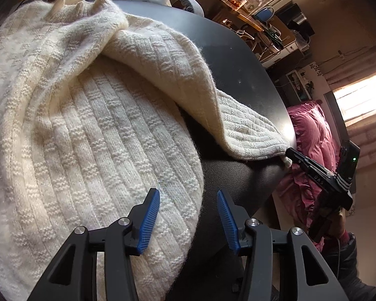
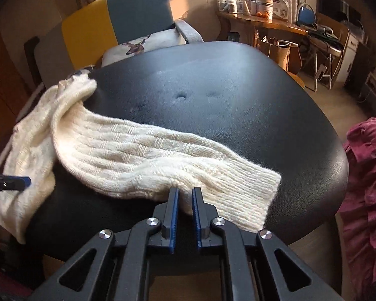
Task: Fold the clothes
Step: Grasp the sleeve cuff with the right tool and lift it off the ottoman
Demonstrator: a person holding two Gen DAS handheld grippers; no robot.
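Black padded leather table (image 2: 225,95) carries cream ribbed knit sweater (image 1: 87,130). Right claw (image 2: 185,195) pinching sleeve (image 2: 178,158) edge near cuff; left claw (image 1: 188,215) spread, empty. Judgement: carry sleeve low across body, avoid stretching knit.

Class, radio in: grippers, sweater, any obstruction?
Left gripper open, empty. Right gripper shut on sweater sleeve. Sweater spread on black table, unfolded. Nothing in the way.

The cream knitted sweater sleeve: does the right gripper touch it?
Touching. The right wrist view shows the right gripper pinching the sleeve's near edge.
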